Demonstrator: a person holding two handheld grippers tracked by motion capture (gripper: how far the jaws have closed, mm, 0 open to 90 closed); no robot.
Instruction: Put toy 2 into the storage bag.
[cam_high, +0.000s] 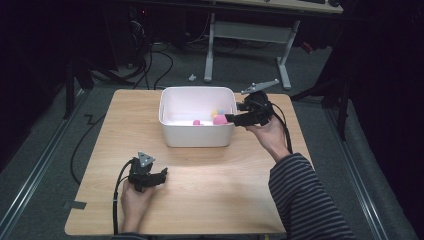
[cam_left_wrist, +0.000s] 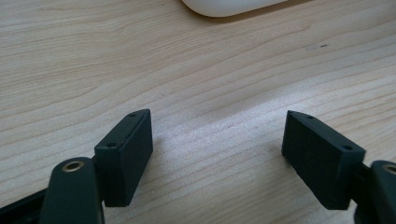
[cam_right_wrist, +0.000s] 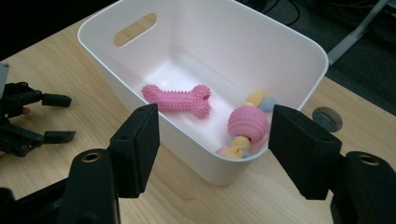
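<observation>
A white plastic bin (cam_high: 197, 136) stands at the back middle of the wooden table (cam_high: 210, 190). Inside it lie a pink spiked bone toy (cam_right_wrist: 180, 100) and a pink ribbed ball (cam_right_wrist: 247, 122) threaded on a pastel knotted rope (cam_right_wrist: 236, 148). My right gripper (cam_right_wrist: 212, 116) hovers at the bin's right rim and points into it; its jaws stand apart with nothing between them. In the high view, the right gripper (cam_high: 231, 118) sits just beside the ball (cam_high: 219, 120). My left gripper (cam_high: 164, 175) rests low over the table's front left, open and empty (cam_left_wrist: 217, 140).
The bin's rounded corner (cam_left_wrist: 229, 5) lies ahead of the left gripper. A grey cable grommet (cam_right_wrist: 327, 119) sits in the tabletop beyond the bin. On the floor behind the table stand a white desk frame (cam_high: 247, 35) and dark cables (cam_high: 150, 60).
</observation>
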